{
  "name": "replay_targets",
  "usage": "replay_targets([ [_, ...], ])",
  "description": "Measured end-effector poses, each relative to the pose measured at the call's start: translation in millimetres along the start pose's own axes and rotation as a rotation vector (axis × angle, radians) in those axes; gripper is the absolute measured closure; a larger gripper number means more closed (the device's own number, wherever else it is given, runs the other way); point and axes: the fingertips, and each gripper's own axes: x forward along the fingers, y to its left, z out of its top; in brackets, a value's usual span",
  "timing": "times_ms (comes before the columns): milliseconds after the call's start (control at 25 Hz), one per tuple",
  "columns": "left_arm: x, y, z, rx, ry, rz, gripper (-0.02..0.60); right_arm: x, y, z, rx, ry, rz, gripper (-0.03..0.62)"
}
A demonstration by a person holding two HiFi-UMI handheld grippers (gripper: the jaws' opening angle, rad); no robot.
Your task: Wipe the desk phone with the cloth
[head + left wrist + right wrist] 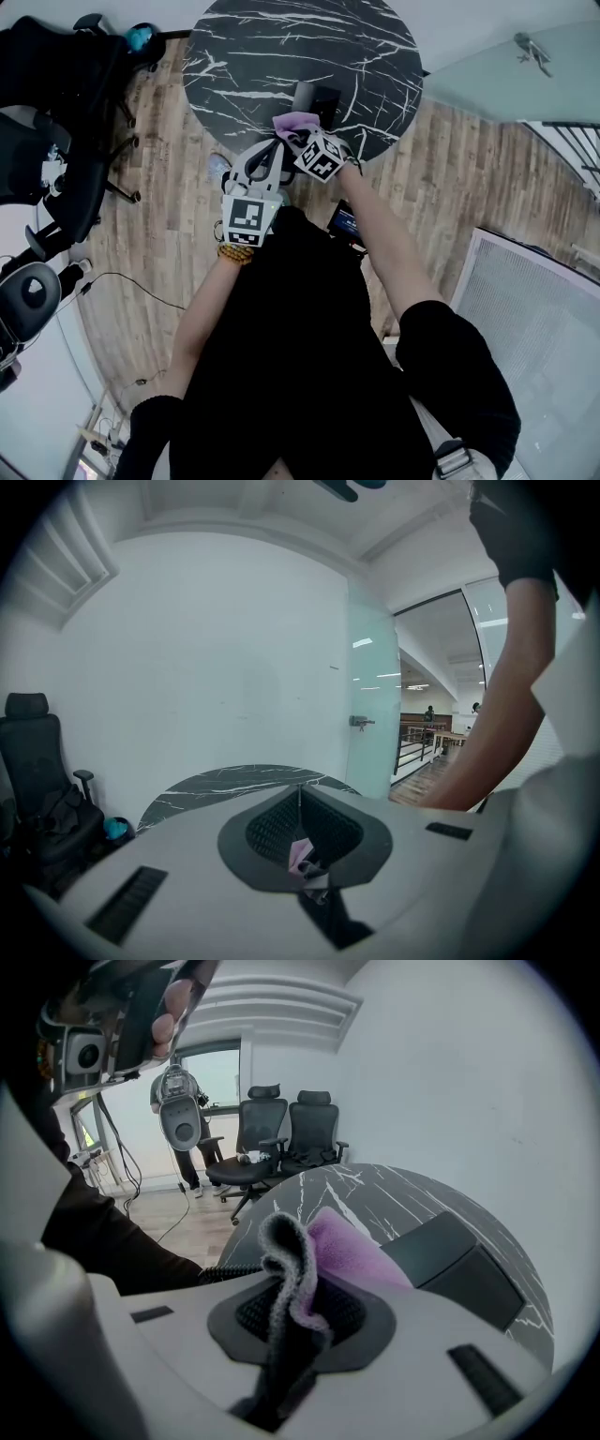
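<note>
Left gripper (300, 806) and right gripper (284, 1309) both pinch the cloth (349, 1246); press it flat on the phone (459, 1265), rub softly

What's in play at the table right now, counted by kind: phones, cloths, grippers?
desk phone: 1
cloth: 1, pinched by both grippers
grippers: 2, the left gripper and the right gripper
Total: 4
</note>
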Motion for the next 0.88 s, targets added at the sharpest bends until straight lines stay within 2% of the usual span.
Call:
replay_targets([
  [560,2,2,-1,0.006,0.017,0.001,0.563,3,27,-9,-0.009,0.014,0.108,0.526],
  [880,2,2,-3,0.003,0.019,0.003,0.563,3,31,-11,0.002,0.024,0.132,0.526],
])
